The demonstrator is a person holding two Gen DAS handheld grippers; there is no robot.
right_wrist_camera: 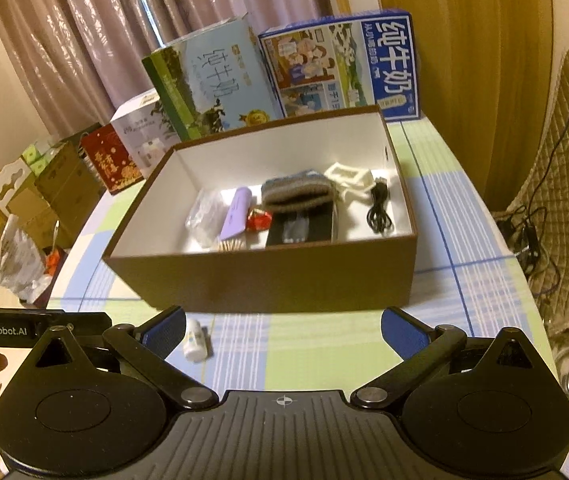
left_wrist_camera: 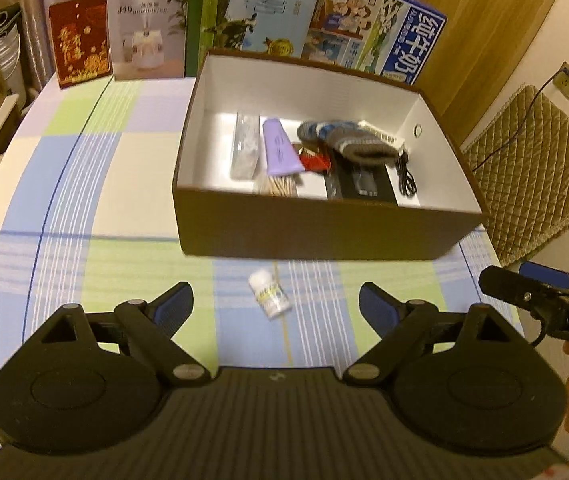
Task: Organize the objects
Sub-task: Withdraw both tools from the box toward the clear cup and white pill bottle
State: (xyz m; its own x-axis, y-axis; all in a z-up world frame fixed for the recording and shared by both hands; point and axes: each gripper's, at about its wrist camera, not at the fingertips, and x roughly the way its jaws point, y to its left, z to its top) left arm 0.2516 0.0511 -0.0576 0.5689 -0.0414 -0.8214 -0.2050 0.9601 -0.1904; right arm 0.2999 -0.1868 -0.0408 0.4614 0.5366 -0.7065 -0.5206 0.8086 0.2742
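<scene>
A small white bottle (left_wrist_camera: 269, 295) lies on its side on the checked cloth of the bench (left_wrist_camera: 84, 200), just in front of the brown box (left_wrist_camera: 324, 232) and outside it. Inside the box lie a lilac tube (left_wrist_camera: 280, 148), a knitted sock (left_wrist_camera: 344, 140), a black cable (left_wrist_camera: 406, 176), a red wrapper (left_wrist_camera: 314, 161) and cotton swabs (left_wrist_camera: 278, 186). The left tongs (left_wrist_camera: 275, 306) stand wide with the bottle between their tips, untouched. The right tongs (right_wrist_camera: 282, 332) stand wide and empty, the bottle by their left finger
</scene>
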